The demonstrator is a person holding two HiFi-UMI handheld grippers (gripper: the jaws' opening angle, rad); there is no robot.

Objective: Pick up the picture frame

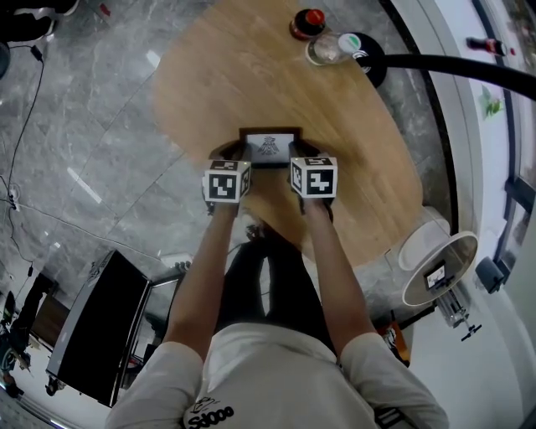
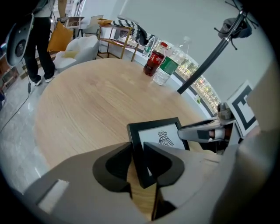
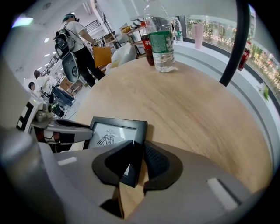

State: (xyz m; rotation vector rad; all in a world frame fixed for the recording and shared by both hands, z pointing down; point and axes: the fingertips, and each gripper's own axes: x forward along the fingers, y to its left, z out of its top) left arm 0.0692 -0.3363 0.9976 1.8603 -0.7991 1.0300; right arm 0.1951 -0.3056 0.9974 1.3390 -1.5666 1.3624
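Grey left tool (image 2: 138, 151) gripped the picture frame's (image 2: 159, 135) left border, the right tool (image 3: 139, 151) its right border — jaws close-set on it. It lay flat on the wooden desk (image 1: 251, 75); a cola bottle (image 1: 311, 23) and clear bottle (image 1: 331, 46) stood well beyond. Only the gripper views showed a person (image 3: 76, 43) standing behind.

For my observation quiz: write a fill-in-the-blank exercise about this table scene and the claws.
The left claw and right claw each clamp one side of the ___.
Its border is ___.
On the wooden table stand ___ bottles.
Missing words: picture frame; black; two.
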